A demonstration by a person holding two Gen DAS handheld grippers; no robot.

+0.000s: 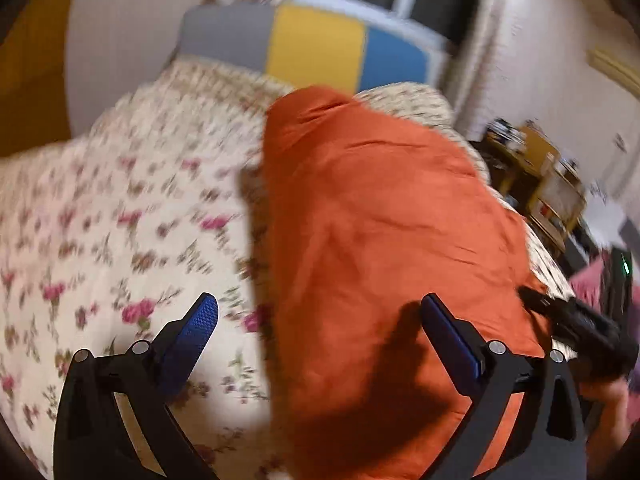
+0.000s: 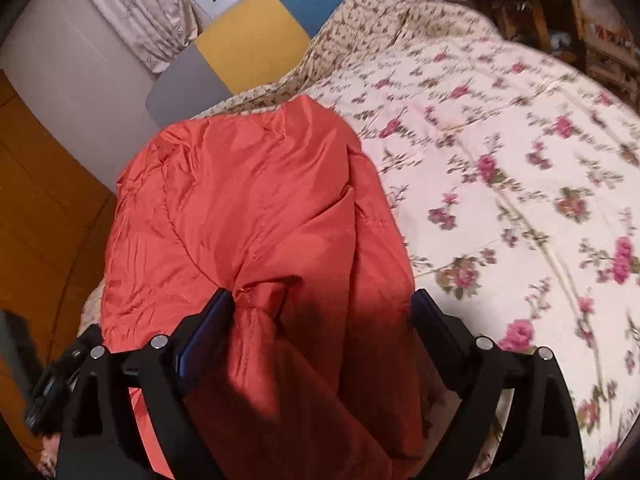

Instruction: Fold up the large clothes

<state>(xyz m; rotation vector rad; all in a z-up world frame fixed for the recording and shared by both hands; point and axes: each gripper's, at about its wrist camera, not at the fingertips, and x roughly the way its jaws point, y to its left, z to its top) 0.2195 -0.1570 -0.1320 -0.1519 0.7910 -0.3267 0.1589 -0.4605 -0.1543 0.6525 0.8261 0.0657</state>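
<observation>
An orange jacket (image 2: 248, 216) lies on a bed covered by a floral quilt (image 2: 500, 160), spread lengthwise toward the headboard (image 2: 256, 40), whose panels are grey, yellow and blue. In the right wrist view the jacket takes up the left part of the bed, its near end bunched into a thick fold that runs down between the two fingers of the right gripper (image 2: 324, 312). The jaws stand wide open: the left pad touches or nearly touches a puckered seam of the fabric, while the right pad sits at the jacket's edge, and neither pad presses the cloth against the other. In the left wrist view, which is blurred, the left gripper (image 1: 320, 316) also has its jaws wide open and holds nothing; its left finger (image 1: 196, 328) hangs over the bare quilt and its right finger over the jacket, with the garment's straight left edge running between them. The black body of the right gripper shows at the lower right of that view, just beside the jacket's near edge, with part of a hand (image 1: 608, 396) under it. Curtains (image 2: 148, 12) hang by a window behind the headboard, and wooden shelves (image 1: 548, 184) stand beyond the far side of the bed.
</observation>
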